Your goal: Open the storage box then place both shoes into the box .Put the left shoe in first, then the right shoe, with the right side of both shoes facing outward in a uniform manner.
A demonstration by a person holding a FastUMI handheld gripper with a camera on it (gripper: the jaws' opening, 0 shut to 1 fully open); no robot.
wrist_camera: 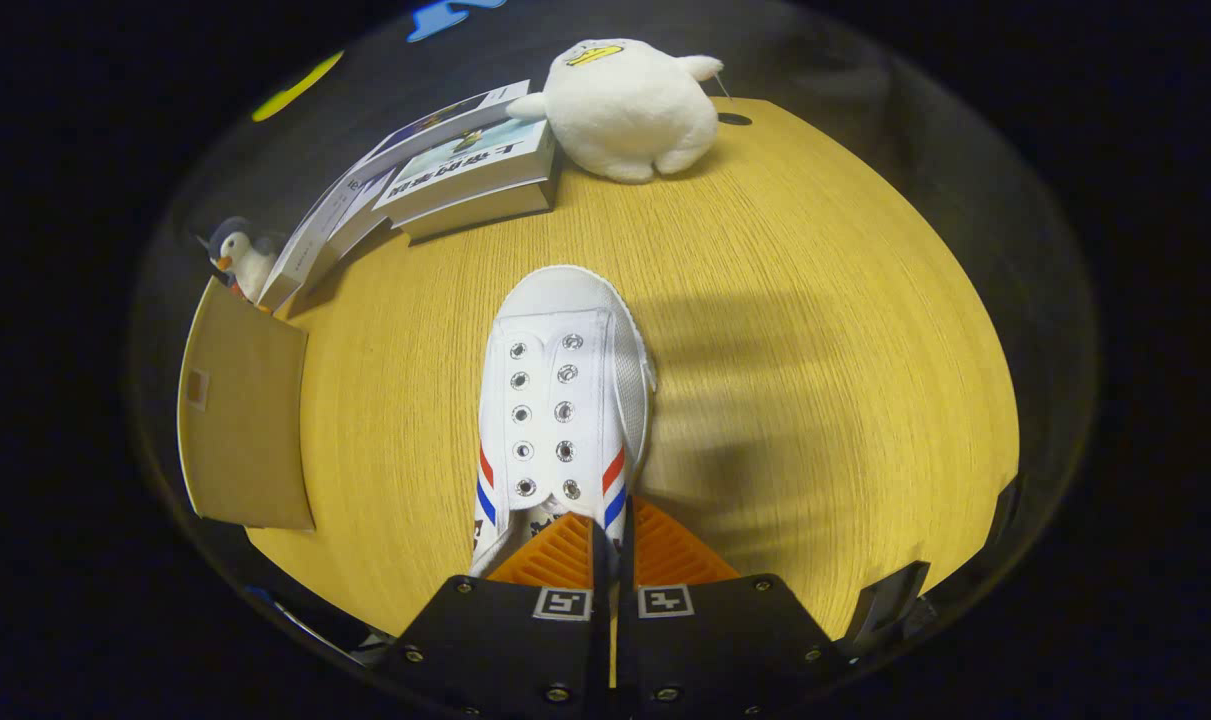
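A white canvas shoe (pixel 563 400) with red and blue side stripes and bare eyelets hangs above the wooden table (pixel 815 350), toe pointing away from me. My gripper (pixel 610 545) is shut on the shoe, its fingers pinching the right side of the collar near the heel. A tan cardboard box (pixel 240 420) sits to the left of the shoe at the table's edge, its flat top surface facing me.
Two stacked books (pixel 445 170) lie at the far left of the table. A white plush duck (pixel 630 105) sits beyond the shoe at the far edge. A small penguin toy (pixel 237 258) stands behind the box.
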